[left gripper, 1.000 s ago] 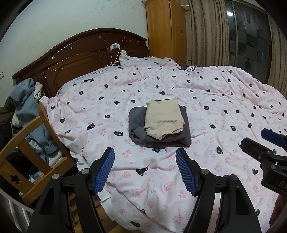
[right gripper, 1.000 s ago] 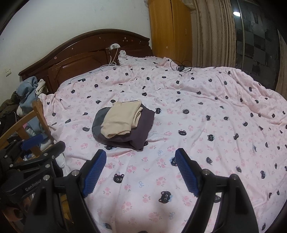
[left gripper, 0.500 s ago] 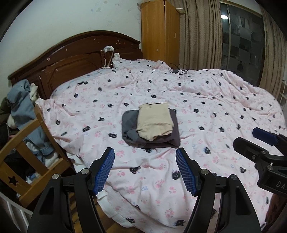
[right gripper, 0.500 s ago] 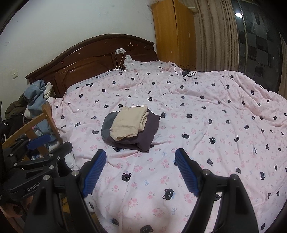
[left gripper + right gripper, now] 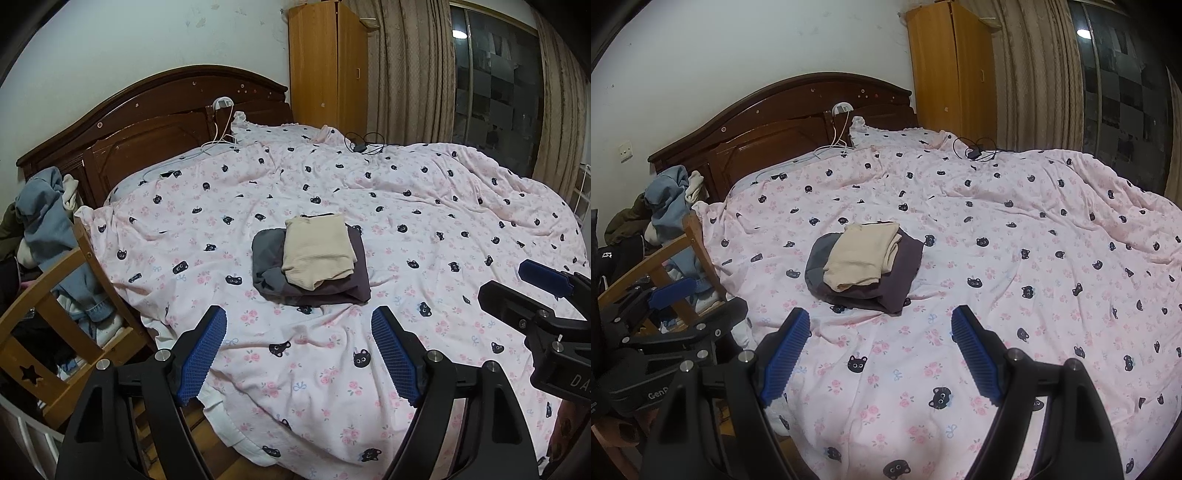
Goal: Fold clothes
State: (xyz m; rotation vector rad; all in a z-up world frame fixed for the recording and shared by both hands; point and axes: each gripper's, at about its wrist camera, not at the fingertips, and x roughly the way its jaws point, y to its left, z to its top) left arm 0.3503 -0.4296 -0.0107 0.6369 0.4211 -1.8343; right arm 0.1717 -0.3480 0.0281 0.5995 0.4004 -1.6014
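A folded beige garment (image 5: 317,254) lies on top of a folded dark purple garment (image 5: 354,288) and a grey one (image 5: 266,251), stacked mid-bed. The right wrist view shows the same beige piece (image 5: 860,254) on the dark one (image 5: 901,273). My left gripper (image 5: 299,317) hovers short of the stack, above the quilt; its jaws are opening and nothing is between them. My right gripper (image 5: 881,314) is open and empty too, held off the bed beside the left. Each gripper appears in the other's view: the right gripper (image 5: 535,284) and the left gripper (image 5: 676,295).
A pink quilt (image 5: 424,206) with a cat print covers the whole bed. At the left stands a wooden chair (image 5: 55,295) piled with clothes (image 5: 44,214). A dark headboard (image 5: 155,122), wardrobe (image 5: 325,62) and curtains (image 5: 406,66) lie beyond. Cables (image 5: 362,146) rest near the pillows.
Both cameras have drawn back and up from the bed, so the stack looks smaller and lower in view. The left jaws stand slightly wider apart than before.
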